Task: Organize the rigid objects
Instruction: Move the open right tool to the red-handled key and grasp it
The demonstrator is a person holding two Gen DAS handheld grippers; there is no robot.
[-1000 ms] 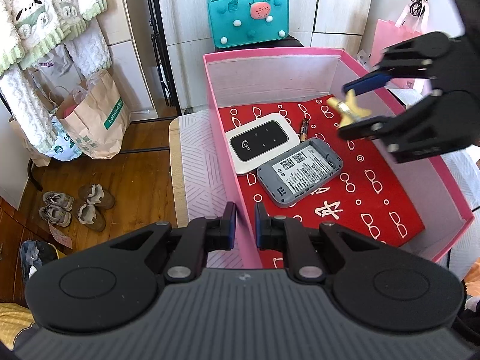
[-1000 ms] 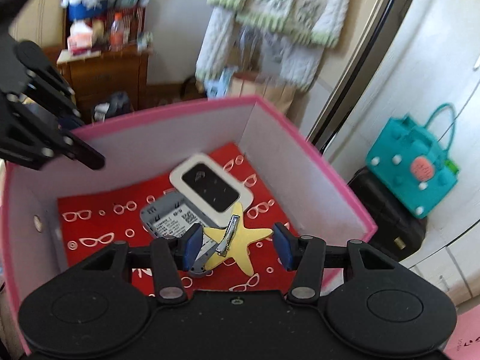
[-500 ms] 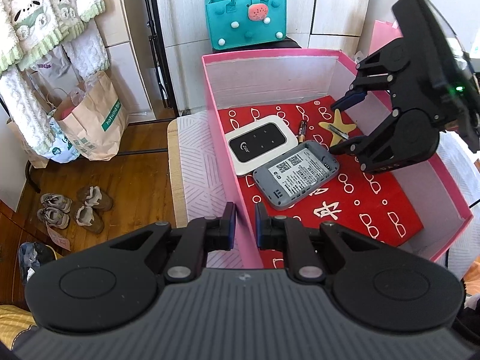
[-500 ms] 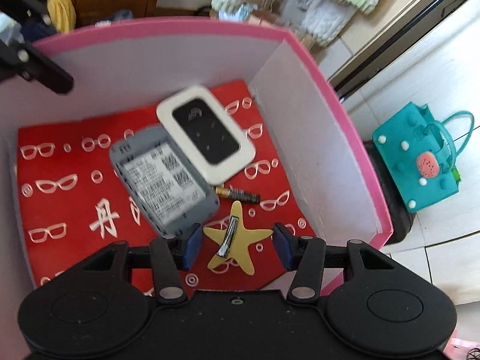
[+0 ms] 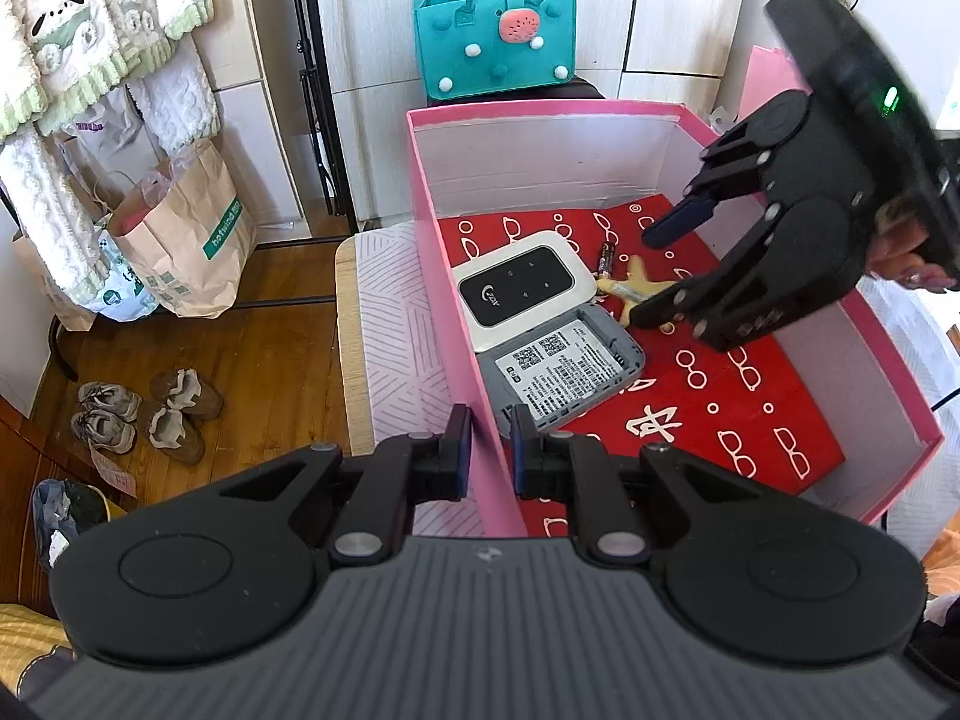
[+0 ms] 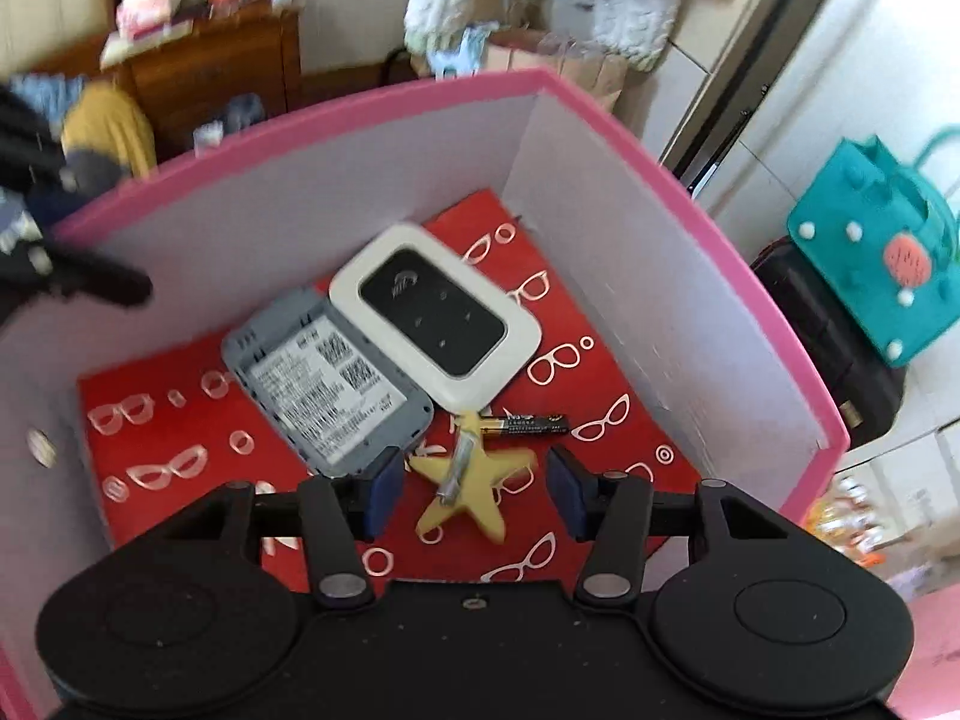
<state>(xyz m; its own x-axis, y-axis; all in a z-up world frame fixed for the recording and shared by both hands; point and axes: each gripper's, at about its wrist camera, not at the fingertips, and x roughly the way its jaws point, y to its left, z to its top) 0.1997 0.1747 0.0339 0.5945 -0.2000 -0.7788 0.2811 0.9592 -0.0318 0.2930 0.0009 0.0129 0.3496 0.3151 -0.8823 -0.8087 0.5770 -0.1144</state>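
A pink box [image 5: 447, 312] with a red glasses-print floor holds a white pocket router [image 5: 525, 286], a grey router back cover [image 5: 567, 369], a black battery [image 5: 605, 256] and a yellow star clip [image 5: 637, 288]. My left gripper [image 5: 487, 459] is shut on the box's near left wall. My right gripper [image 5: 651, 273] is open and empty, just above the star clip [image 6: 465, 483] lying on the floor between its fingers. The router [image 6: 435, 315], cover [image 6: 327, 381] and battery [image 6: 528, 425] show in the right wrist view beyond the gripper [image 6: 474, 495].
The box sits on a white striped mat [image 5: 396, 336] on a small table. A teal felt bag [image 5: 495, 30] stands behind the box. Paper bags [image 5: 192, 234] and shoes [image 5: 144, 414] lie on the wooden floor to the left.
My right gripper lowered the star clip into the box, opened and let it go beside the battery. It has since drawn back slightly. My left gripper kept hold of the box wall.
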